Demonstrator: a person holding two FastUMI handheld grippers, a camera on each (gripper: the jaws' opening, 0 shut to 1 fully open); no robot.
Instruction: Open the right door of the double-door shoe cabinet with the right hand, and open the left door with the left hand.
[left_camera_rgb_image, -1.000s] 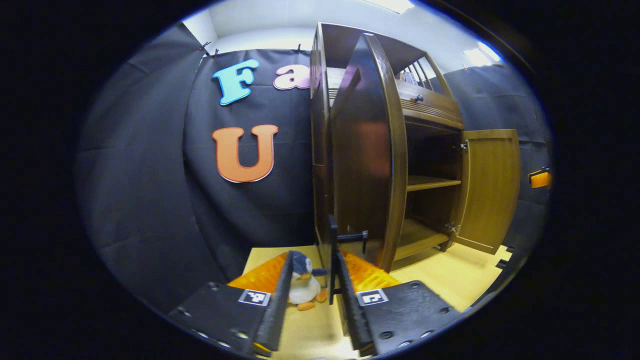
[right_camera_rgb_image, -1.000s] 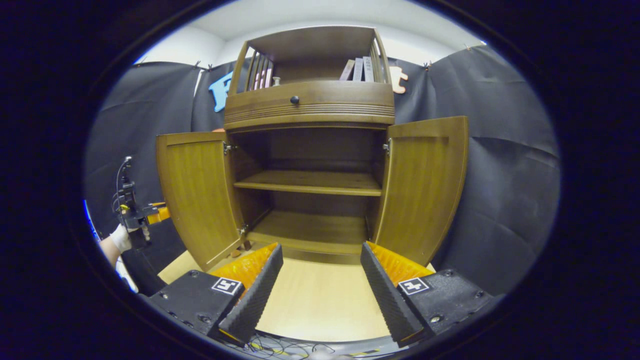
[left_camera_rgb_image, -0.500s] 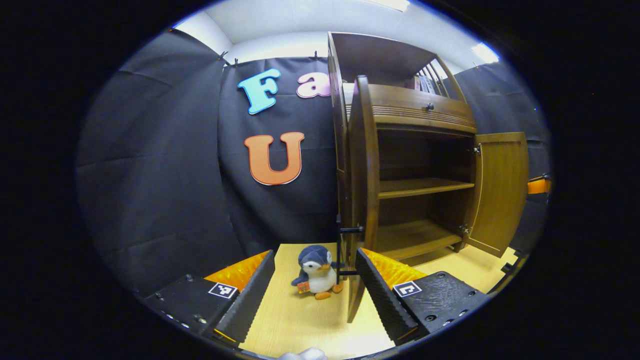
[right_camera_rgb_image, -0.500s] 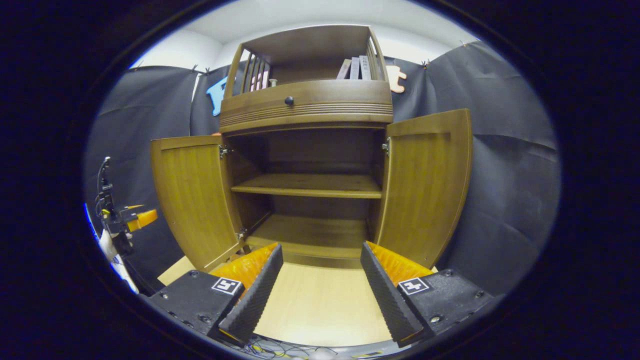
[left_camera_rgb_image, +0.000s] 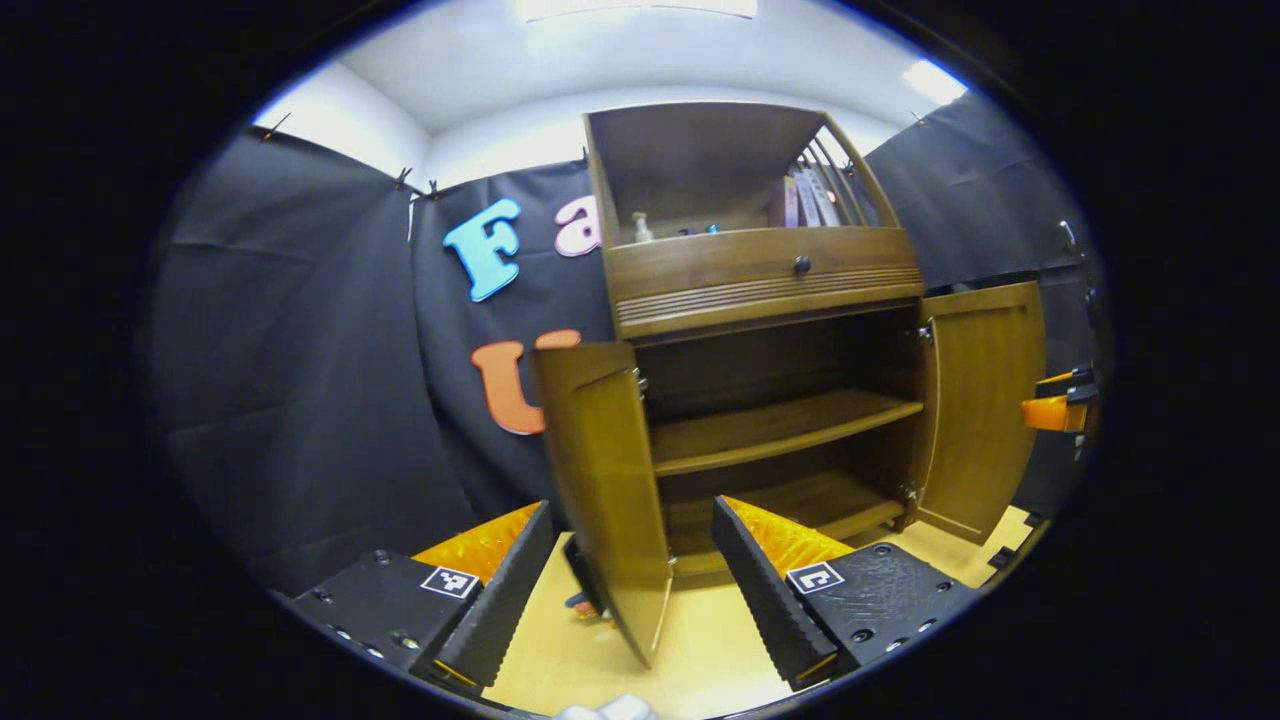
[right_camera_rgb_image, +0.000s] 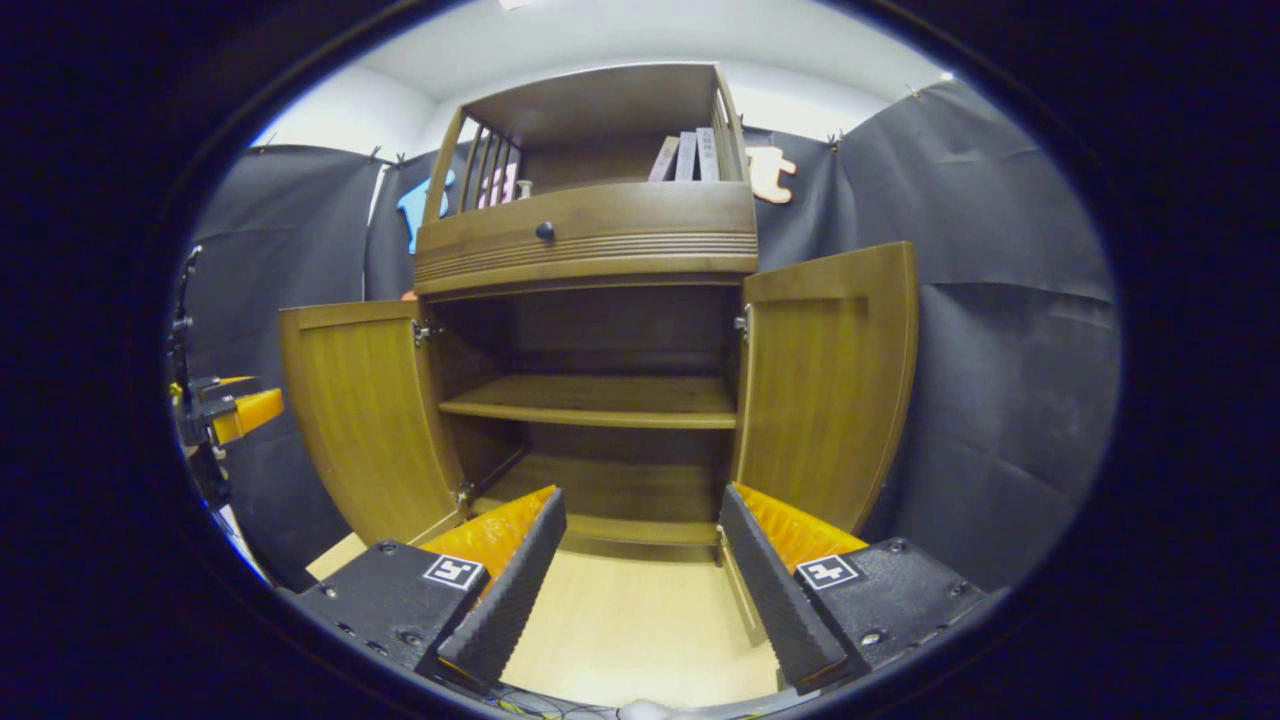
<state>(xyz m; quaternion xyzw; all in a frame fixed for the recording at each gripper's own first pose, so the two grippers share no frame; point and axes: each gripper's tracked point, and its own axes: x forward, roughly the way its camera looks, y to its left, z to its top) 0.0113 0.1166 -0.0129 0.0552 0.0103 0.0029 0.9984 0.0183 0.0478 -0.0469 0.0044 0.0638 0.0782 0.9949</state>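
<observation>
**woodnut:** Looking at the shoe cabinet (right_camera_rgb_image: 590, 300), both doors are swung wide. From the right gripper view the left door (right_camera_rgb_image: 365, 420) and the right door (right_camera_rgb_image: 825, 385) stand out to either side, and the middle shelf (right_camera_rgb_image: 600, 400) and the bottom board sit bare between them. It stands on a pale wood floor (right_camera_rgb_image: 630, 630), against the black cloth wall.

**hingefan:** Same from the left gripper view, just more side-on. The left door (left_camera_rgb_image: 610, 480) pokes out toward the camera, lower corner right between the fingers, and the right door (left_camera_rgb_image: 985, 405) is open on the far side. Something small and dark with orange bits peeks out from behind the left door's bottom edge; can't tell what it is.

**woodnut:** What about the tongs?

**hingefan:** Left tongs (left_camera_rgb_image: 630, 590) are released, jaws spread, nothing touching the pads (the door corner is just in line with the gap). Right tongs (right_camera_rgb_image: 640, 580) are spread apart too, gripping nothing, pointed at the cabinet's open middle.

**woodnut:** Above the doors there's a drawer with a dark round knob (right_camera_rgb_image: 545, 231), and the open top shelf holds a few books (right_camera_rgb_image: 688, 155) leaning near the right rail. A small pump bottle (left_camera_rgb_image: 641, 228) stands up there too.
</observation>
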